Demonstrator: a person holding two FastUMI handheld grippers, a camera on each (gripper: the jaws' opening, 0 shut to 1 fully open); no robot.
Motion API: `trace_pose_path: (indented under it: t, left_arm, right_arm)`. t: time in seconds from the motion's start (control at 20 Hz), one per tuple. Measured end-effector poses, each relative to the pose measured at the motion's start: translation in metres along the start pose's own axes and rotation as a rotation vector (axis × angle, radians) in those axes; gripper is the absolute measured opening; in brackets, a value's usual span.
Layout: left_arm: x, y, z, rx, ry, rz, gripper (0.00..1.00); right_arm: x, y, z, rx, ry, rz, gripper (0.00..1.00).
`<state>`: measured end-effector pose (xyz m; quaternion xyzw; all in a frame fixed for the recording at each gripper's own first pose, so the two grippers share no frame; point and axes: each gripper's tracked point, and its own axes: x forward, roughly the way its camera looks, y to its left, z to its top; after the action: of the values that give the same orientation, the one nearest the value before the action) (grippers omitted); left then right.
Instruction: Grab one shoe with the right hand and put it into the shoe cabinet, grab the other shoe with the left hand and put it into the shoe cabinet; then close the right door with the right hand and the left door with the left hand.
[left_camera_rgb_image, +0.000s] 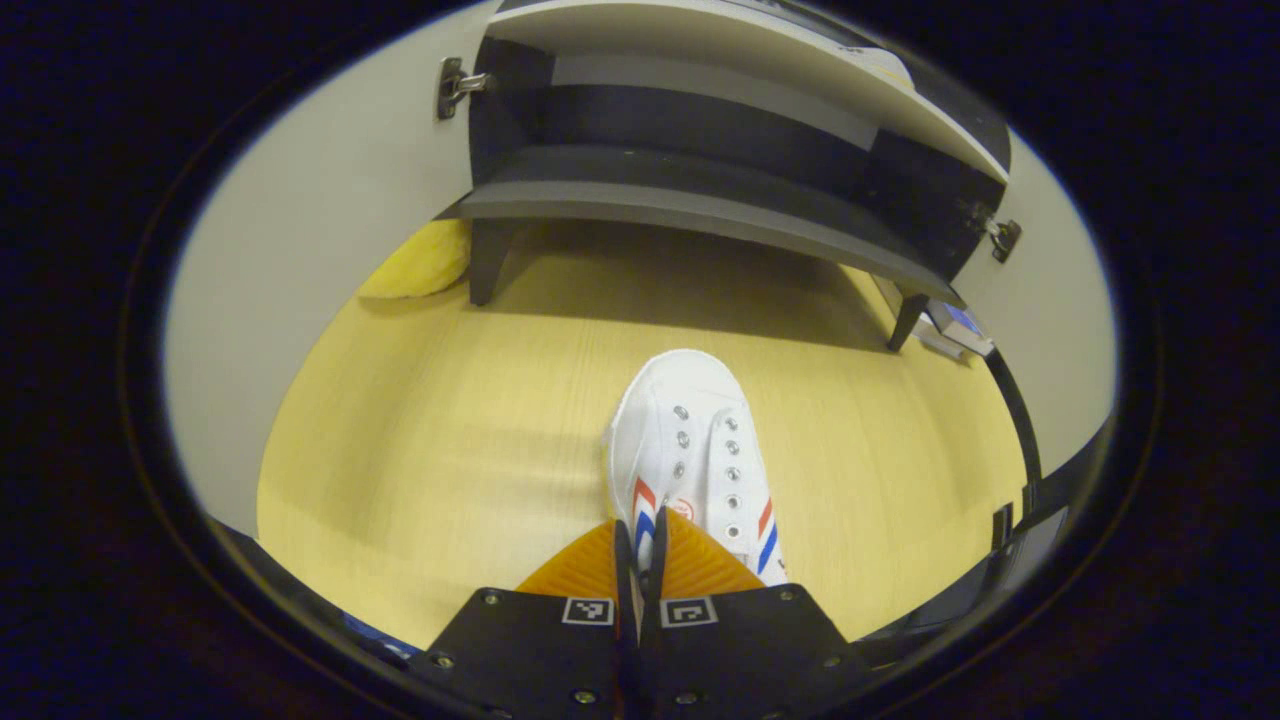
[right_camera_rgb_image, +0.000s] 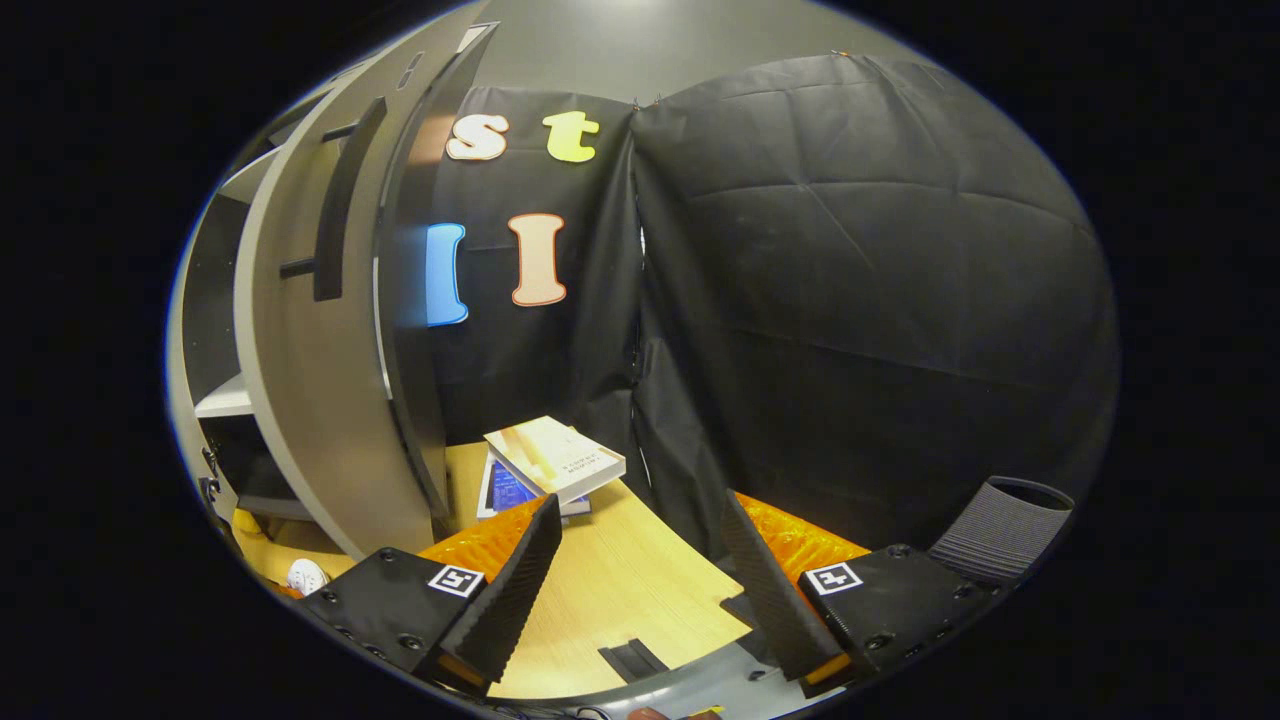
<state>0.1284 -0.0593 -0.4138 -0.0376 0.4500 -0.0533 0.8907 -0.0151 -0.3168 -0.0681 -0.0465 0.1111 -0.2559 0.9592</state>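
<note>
Shoe (left_camera_rgb_image: 690, 450) first: it is white with red and blue stripes on its sides, and it lies on the yellow wooden floor (left_camera_rgb_image: 450, 440) in front of my left tongs. Its long side runs away from me, with the round toe pointing toward the shoe cabinet (left_camera_rgb_image: 720, 150) and the heel end close to me. The heel part is hidden behind my left gripper (left_camera_rgb_image: 640, 570), whose two fingers are pressed tight together — right at the near edge of the shoe. I cannot tell if they pinch any bit of it.

The cabinet stands on short dark legs, well apart from the shoe. It is open, with a dark shelf low down and a light shelf above it. I see no shoe on the parts of the shelves that show. A pale door (left_camera_rgb_image: 300, 250) swings out on the left side, with a metal hinge (left_camera_rgb_image: 455, 88) at the top.

In the right gripper view, my right gripper (right_camera_rgb_image: 640, 560) is spread wide with nothing between its fingers. Beside it on the left stands the right door (right_camera_rgb_image: 330, 330), open, with a long dark handle (right_camera_rgb_image: 335, 200). Past it, a small stack of books (right_camera_rgb_image: 550, 460) lies on the floor by the black cloth wall (right_camera_rgb_image: 850, 300). A bit of something white (right_camera_rgb_image: 305, 577) shows low down at the left edge — too small for me to tell more.
</note>
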Motion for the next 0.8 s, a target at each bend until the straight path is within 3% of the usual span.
trace_pose_path:
  t: [0.25,0.45,0.8]
  left_arm:
    - [-0.037,0.012,0.043,-0.068,-0.122,-0.048,0.02]
    - [-0.051,0.019,0.061,0.011,-0.203,-0.066,0.02]
    - [-0.046,0.013,0.060,0.003,-0.422,-0.084,0.02]
  right_arm:
    - [0.041,0.003,0.014,-0.036,-0.022,0.036,1.00]
    - [0.060,0.008,0.031,-0.017,-0.059,0.045,1.00]
    - [0.070,0.007,0.033,0.005,-0.070,0.050,0.97]
